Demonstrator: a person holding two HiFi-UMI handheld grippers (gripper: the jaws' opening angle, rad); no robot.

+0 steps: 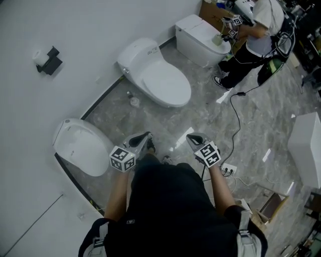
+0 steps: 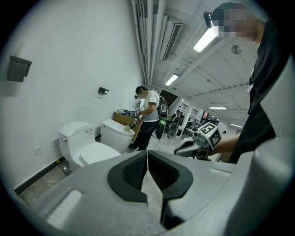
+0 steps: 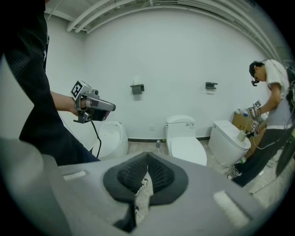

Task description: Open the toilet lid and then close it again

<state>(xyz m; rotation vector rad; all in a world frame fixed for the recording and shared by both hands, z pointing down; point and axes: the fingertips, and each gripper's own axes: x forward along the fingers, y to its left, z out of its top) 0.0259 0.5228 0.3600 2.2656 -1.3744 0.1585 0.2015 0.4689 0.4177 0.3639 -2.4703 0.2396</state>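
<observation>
Left tool (image 2: 147,156): jaws pressed together, pads meeting, nothing between them; we see only grey floor past the tips. Right tool (image 3: 147,157): same, jaws closed on each other, empty. In the head view we see both tools held out in front of the person's dark top, tips pointing forward and a bit down, side by side with a gap between them. Neither touches a toilet.

Nearest is the near toilet (image 1: 83,148) at the person's left, against the white wall (image 1: 75,25); we cannot tell how its lid stands. Ahead, well apart from both tools, stands the middle toilet (image 1: 133,55), tank to the wall, its lid (image 1: 163,83) lying flat down, shut. A small bottle (image 1: 134,102) sits on the floor (image 1: 125,120) between these two toilets, near the wall.

Further on we see a far toilet (image 1: 193,32) with a second person (image 1: 258,30) bent over it. A black paper holder (image 1: 49,60) hangs on the wall. A black cable (image 1: 235,118) runs across the floor from near that person's feet to a power strip (image 1: 228,169) just right of the right tool. A cardboard box (image 1: 213,10) stands behind the far toilet
</observation>
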